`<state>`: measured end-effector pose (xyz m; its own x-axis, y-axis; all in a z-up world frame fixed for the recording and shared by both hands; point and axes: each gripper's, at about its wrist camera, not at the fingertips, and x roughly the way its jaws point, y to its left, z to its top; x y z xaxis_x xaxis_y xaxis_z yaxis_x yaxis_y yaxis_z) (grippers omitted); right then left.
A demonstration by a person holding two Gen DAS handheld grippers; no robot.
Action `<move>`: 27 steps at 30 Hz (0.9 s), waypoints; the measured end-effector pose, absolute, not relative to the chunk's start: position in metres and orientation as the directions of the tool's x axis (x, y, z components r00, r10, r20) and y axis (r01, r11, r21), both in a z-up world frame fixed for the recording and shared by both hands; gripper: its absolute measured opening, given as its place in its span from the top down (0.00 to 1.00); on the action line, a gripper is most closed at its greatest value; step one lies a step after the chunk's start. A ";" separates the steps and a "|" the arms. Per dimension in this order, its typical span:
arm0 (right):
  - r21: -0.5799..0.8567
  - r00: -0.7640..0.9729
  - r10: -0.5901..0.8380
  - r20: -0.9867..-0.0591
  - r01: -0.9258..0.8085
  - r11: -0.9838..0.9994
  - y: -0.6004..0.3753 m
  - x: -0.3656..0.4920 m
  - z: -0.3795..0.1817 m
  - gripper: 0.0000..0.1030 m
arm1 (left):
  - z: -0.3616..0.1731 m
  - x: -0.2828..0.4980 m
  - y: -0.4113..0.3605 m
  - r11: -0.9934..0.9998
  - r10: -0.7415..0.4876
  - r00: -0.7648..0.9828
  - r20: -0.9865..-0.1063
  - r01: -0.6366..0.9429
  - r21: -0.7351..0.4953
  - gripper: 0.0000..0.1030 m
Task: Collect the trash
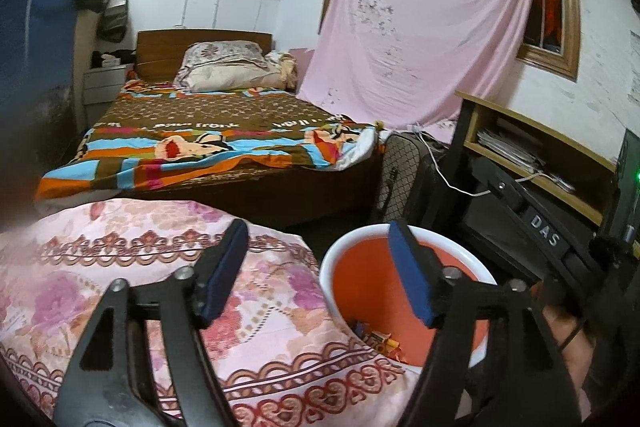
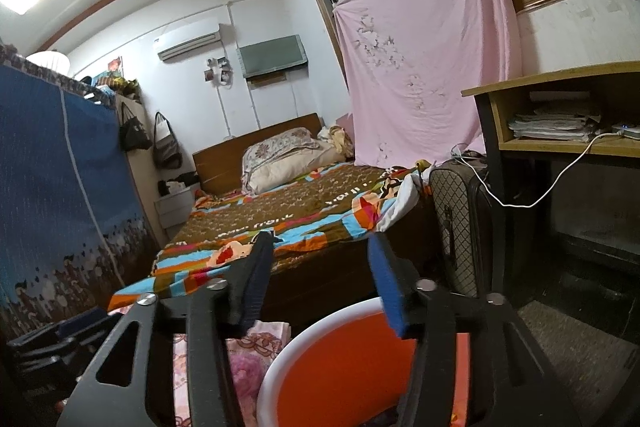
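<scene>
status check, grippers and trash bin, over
Left gripper open, empty. Right gripper open, empty. Orange bin below both, scraps inside. Nothing blocking.

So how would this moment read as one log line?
left gripper: open, empty | right gripper: open, empty | orange bin: trash inside, beside floral cloth

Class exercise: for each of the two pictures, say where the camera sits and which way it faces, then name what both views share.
Left wrist: sits behind the open left gripper, facing floral cloth, orange bin, bed; the right gripper shows too.
Right wrist: sits behind the open right gripper, angled higher toward bed and ceiling.
Shared: bin, bed, pink sheet.
</scene>
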<state>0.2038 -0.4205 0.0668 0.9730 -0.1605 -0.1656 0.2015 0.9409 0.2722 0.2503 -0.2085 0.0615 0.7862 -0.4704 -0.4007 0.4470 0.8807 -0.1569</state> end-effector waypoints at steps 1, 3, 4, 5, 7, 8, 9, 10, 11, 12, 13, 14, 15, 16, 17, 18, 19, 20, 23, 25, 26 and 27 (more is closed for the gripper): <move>0.271 0.974 -0.157 -0.162 0.197 0.942 -0.419 0.203 0.067 0.34 | 0.061 0.250 -0.205 0.885 -0.462 0.791 -0.400 0.436 -0.162 0.38; 0.269 0.976 -0.156 -0.153 0.193 0.944 -0.417 0.202 0.068 0.30 | 0.061 0.251 -0.198 0.893 -0.449 0.800 -0.398 0.416 -0.171 0.34; 0.265 0.976 -0.159 -0.151 0.195 0.944 -0.415 0.202 0.068 0.28 | 0.061 0.250 -0.194 0.897 -0.441 0.805 -0.398 0.405 -0.174 0.32; 0.260 0.975 -0.162 -0.151 0.197 0.945 -0.414 0.202 0.068 0.27 | 0.061 0.250 -0.191 0.903 -0.429 0.811 -0.398 0.392 -0.175 0.31; 0.247 0.975 -0.167 -0.149 0.200 0.948 -0.410 0.203 0.068 0.21 | 0.060 0.250 -0.184 0.913 -0.408 0.822 -0.398 0.369 -0.175 0.28; 0.244 0.975 -0.166 -0.148 0.199 0.949 -0.409 0.203 0.068 0.20 | 0.060 0.249 -0.180 0.919 -0.393 0.829 -0.397 0.353 -0.173 0.25; 0.241 0.976 -0.165 -0.146 0.196 0.950 -0.408 0.203 0.068 0.17 | 0.061 0.249 -0.177 0.925 -0.381 0.837 -0.394 0.340 -0.171 0.20; 0.237 0.976 -0.163 -0.143 0.193 0.952 -0.406 0.203 0.068 0.12 | 0.061 0.247 -0.173 0.931 -0.364 0.848 -0.386 0.323 -0.168 0.16; 0.233 0.977 -0.162 -0.138 0.191 0.954 -0.404 0.202 0.068 0.09 | 0.061 0.245 -0.168 0.938 -0.347 0.860 -0.375 0.306 -0.166 0.15; 0.230 0.978 -0.163 -0.132 0.190 0.955 -0.402 0.201 0.069 0.03 | 0.061 0.243 -0.164 0.941 -0.336 0.867 -0.368 0.295 -0.165 0.13; 0.224 0.979 -0.162 -0.123 0.186 0.957 -0.400 0.200 0.069 0.00 | 0.062 0.241 -0.159 0.946 -0.322 0.876 -0.360 0.281 -0.163 0.11; 0.220 0.980 -0.159 -0.117 0.182 0.958 -0.398 0.199 0.070 0.00 | 0.062 0.239 -0.155 0.950 -0.309 0.883 -0.354 0.268 -0.162 0.11; 0.216 0.982 -0.155 -0.110 0.176 0.960 -0.396 0.198 0.070 0.00 | 0.062 0.239 -0.152 0.952 -0.301 0.887 -0.351 0.259 -0.162 0.11; 0.209 0.984 -0.148 -0.102 0.167 0.963 -0.394 0.197 0.070 0.00 | 0.063 0.237 -0.148 0.955 -0.290 0.892 -0.348 0.248 -0.161 0.11; 0.201 0.985 -0.145 -0.097 0.162 0.966 -0.391 0.196 0.071 0.00 | 0.063 0.236 -0.145 0.957 -0.282 0.895 -0.346 0.240 -0.160 0.11; 0.189 0.985 -0.143 -0.092 0.158 0.969 -0.387 0.195 0.071 0.00 | 0.063 0.235 -0.141 0.960 -0.272 0.898 -0.345 0.229 -0.160 0.11; 0.179 0.986 -0.141 -0.090 0.155 0.971 -0.384 0.195 0.071 0.00 | 0.063 0.234 -0.139 0.962 -0.264 0.902 -0.343 0.221 -0.160 0.11; 0.172 0.987 -0.138 -0.088 0.151 0.974 -0.382 0.194 0.071 0.00 | 0.063 0.232 -0.136 0.964 -0.256 0.904 -0.341 0.213 -0.160 0.11; 0.155 0.989 -0.125 -0.084 0.137 0.978 -0.372 0.192 0.071 0.00 | 0.063 0.227 -0.128 0.969 -0.234 0.911 -0.341 0.191 -0.156 0.11; 0.144 0.990 -0.116 -0.078 0.126 0.981 -0.365 0.189 0.072 0.00 | 0.061 0.224 -0.122 0.971 -0.223 0.914 -0.340 0.179 -0.155 0.11; 0.138 0.991 -0.111 -0.075 0.121 0.983 -0.363 0.188 0.072 0.00 | 0.061 0.222 -0.119 0.973 -0.217 0.915 -0.340 0.172 -0.156 0.11; 0.134 0.991 -0.107 -0.074 0.117 0.984 -0.362 0.188 0.071 0.00 | 0.060 0.220 -0.115 0.973 -0.211 0.916 -0.341 0.166 -0.157 0.11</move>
